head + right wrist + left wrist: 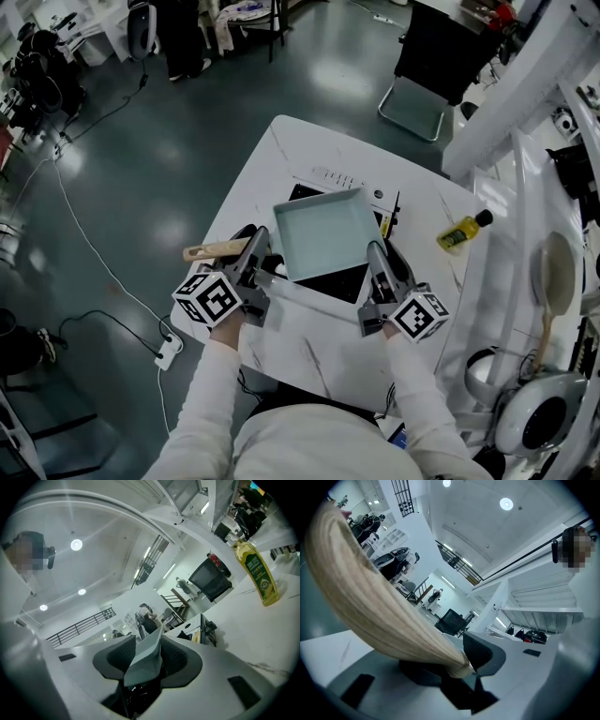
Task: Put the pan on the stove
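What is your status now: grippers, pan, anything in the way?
Left hand-held gripper shut on wooden handle; right hand-held gripper shut on rim of pan. Pan over stove. Oil bottle stands aside.

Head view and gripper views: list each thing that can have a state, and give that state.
pan: held by both grippers, over the stove
left gripper: shut on the wooden handle
right gripper: shut on the pan's edge
oil bottle: capped, on the table

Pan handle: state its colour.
Pale tan wood grain; the left gripper view shows the pan handle best.
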Action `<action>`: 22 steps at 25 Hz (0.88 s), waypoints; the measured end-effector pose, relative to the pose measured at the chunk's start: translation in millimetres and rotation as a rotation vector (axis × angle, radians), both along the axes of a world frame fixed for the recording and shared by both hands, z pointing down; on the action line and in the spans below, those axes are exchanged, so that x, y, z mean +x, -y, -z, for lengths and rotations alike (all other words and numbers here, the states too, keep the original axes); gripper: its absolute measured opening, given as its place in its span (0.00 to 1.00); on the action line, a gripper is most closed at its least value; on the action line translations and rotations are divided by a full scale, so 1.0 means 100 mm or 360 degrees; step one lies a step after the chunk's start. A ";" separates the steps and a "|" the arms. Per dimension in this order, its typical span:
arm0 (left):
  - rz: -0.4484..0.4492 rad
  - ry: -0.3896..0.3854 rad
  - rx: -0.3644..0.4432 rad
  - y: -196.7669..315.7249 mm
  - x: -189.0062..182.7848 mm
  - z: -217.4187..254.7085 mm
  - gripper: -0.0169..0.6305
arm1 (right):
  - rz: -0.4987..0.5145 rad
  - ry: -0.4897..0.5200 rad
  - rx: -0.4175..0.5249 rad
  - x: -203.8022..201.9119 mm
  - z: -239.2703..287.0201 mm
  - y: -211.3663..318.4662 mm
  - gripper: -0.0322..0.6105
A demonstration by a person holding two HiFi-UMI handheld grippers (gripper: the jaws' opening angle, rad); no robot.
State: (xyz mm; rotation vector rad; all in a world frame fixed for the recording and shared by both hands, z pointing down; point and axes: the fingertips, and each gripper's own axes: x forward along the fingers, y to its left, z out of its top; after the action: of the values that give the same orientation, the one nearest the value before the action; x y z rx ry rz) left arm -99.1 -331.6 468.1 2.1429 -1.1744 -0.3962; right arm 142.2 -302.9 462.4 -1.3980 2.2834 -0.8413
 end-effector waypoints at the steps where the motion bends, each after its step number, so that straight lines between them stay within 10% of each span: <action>1: -0.0001 0.0001 -0.0010 0.00 0.00 -0.01 0.26 | 0.0003 0.0004 -0.0001 0.00 0.00 0.00 0.33; 22: 0.0023 -0.0036 -0.0089 -0.17 -0.11 -0.09 0.31 | -0.0044 -0.0184 0.0055 0.16 0.08 -0.22 0.32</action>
State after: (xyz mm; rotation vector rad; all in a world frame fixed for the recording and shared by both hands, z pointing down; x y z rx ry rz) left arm -110.5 -314.6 476.9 2.0782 -1.1757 -0.3886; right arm 158.3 -281.2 454.2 -1.4953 2.3460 -0.7266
